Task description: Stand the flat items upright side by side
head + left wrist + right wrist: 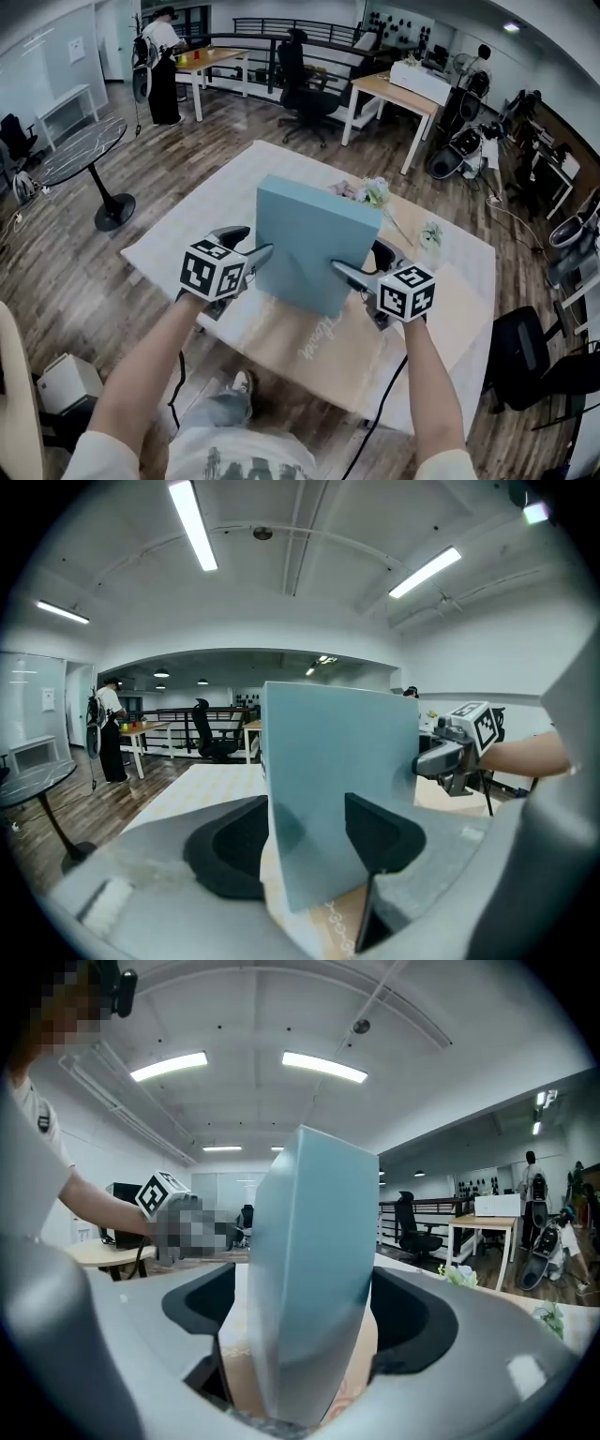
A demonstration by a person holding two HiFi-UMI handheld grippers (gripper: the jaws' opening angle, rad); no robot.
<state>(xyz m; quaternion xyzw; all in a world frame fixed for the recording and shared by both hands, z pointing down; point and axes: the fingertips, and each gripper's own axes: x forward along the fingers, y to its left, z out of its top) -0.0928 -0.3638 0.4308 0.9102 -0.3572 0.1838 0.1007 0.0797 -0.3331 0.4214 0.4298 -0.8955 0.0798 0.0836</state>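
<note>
Standing step: teal box [314,246] clamped upright in left gripper [251,246], right gripper [364,264] wide open astride it; next, likely careful release.

Overhead, two opposed close-ups of box [314,239]

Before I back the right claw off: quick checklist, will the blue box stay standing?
1. Blue box on its edge on the table: ok.
2. Left claw gripping the box: ok, pads sit against both sides of it.
3. Right claw released: ok, jaws apart with the box between them and a gap showing on one side.
4. Box stands without support: cannot tell, the left claw holds it.
5. Flowers behind the box clear of it: cannot tell, the box hides the gap.
6. Next flat item located: not ok, none visible in any view.
</note>
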